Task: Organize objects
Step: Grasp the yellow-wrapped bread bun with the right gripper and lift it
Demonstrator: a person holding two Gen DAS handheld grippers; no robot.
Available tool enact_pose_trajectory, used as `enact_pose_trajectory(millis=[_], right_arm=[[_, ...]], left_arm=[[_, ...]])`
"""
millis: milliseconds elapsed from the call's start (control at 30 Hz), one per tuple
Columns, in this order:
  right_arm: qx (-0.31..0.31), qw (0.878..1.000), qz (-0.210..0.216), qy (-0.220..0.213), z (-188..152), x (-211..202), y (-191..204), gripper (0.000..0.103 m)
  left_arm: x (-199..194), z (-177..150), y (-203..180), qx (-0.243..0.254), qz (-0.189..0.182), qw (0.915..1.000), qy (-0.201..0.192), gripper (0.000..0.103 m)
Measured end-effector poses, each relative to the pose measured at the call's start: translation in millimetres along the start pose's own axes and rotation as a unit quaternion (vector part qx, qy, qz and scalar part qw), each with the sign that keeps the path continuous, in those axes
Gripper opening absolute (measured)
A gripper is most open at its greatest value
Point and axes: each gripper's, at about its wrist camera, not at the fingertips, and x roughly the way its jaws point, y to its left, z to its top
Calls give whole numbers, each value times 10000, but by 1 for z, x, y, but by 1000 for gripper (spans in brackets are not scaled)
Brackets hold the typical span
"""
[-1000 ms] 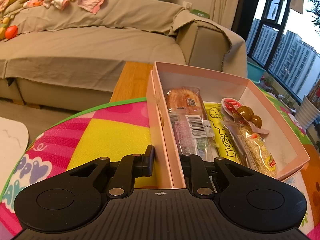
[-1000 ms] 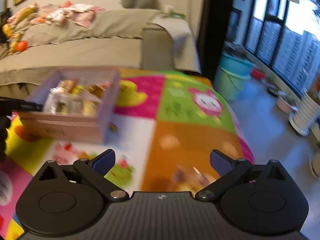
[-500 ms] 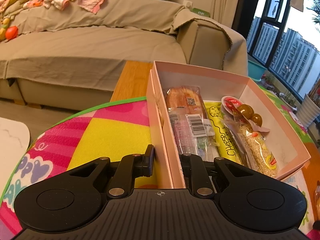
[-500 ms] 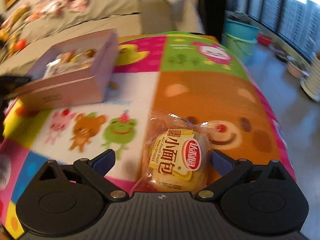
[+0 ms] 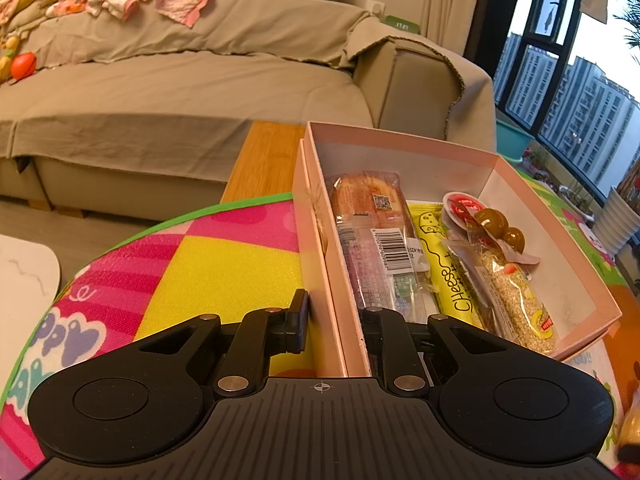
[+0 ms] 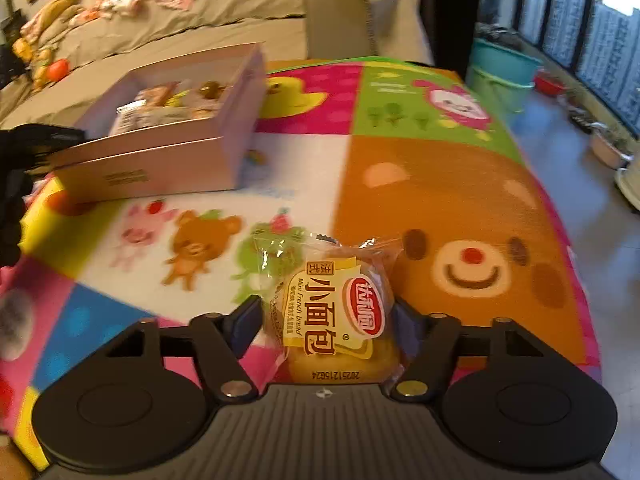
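1. My left gripper (image 5: 334, 320) is clamped on the near wall of the pink box (image 5: 400, 140); my own fingers hide the bottom of that wall.
2. The near ends of the snack packets (image 5: 384, 248) in the box vanish behind my right-hand finger.
3. A yellowish thing (image 5: 630, 432) right of the box is blurred and cut off by the frame's edge; I cannot tell what it is.
4. In my right wrist view, the box contents are smeared beyond telling apart.
5. My right gripper (image 6: 326, 326) is closing around the bread packet (image 6: 336, 320), whose near end is hidden behind my body.
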Motion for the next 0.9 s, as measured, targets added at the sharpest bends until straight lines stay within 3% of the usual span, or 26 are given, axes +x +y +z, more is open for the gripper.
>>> enact_pose_trajectory(millis=[167, 433, 567, 700, 900], right_arm=[[-238, 9976, 653, -7, 11, -12, 25, 55], [-762, 9822, 1176, -1254, 96, -59, 66, 55], [-809, 9751, 1260, -1639, 143, -53, 84, 55], [-613, 9786, 1336, -1443, 183, -17, 100, 55], [-265, 9887, 1101, -984, 213, 56, 119, 55]], left_arm=[[0, 0, 0, 10, 1, 10000, 3, 19], [0, 0, 0, 8, 3, 10000, 3, 19], [0, 0, 0, 25, 0, 10000, 4, 19], [1, 0, -1, 60, -4, 10000, 10, 19], [0, 0, 0, 81, -17, 10000, 10, 19]])
